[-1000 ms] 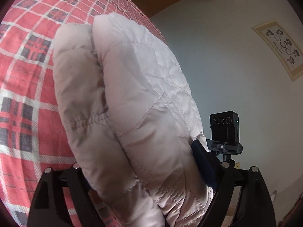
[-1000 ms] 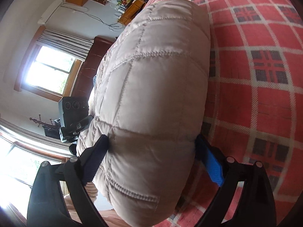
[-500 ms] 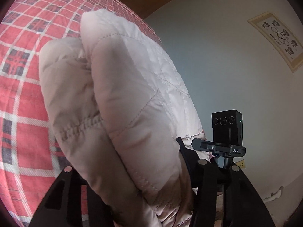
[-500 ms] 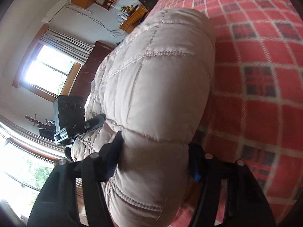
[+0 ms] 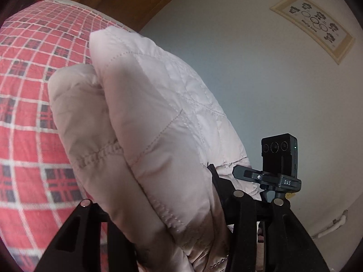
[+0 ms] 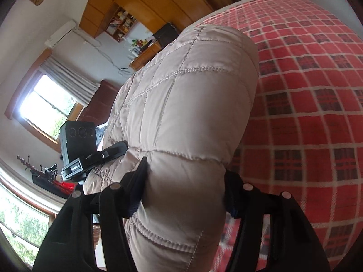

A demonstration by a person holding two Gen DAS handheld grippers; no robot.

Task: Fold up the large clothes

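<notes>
jacket (image 5: 158,136) fills the left wrist view, doubled and puffy above the red plaid bed (image 5: 25,104); the left gripper (image 5: 158,222) has narrowed since a second ago and now pinches the fold. in the right wrist view the right gripper (image 6: 186,192) has likewise squeezed in on the jacket (image 6: 186,104), beside the bed (image 6: 306,113). both holds look firm enough to carry the fold.

The puffy pale-pink quilted jacket (image 5: 158,122) fills the centre of both wrist views, pinched at 6 o'clock between the fingers of the left tool (image 5: 156,206) and of the right tool (image 6: 186,181). The red plaid-covered bed (image 6: 306,113) lies behind it, toward 9 o'clock in the left view and 3 o'clock in the right.
</notes>
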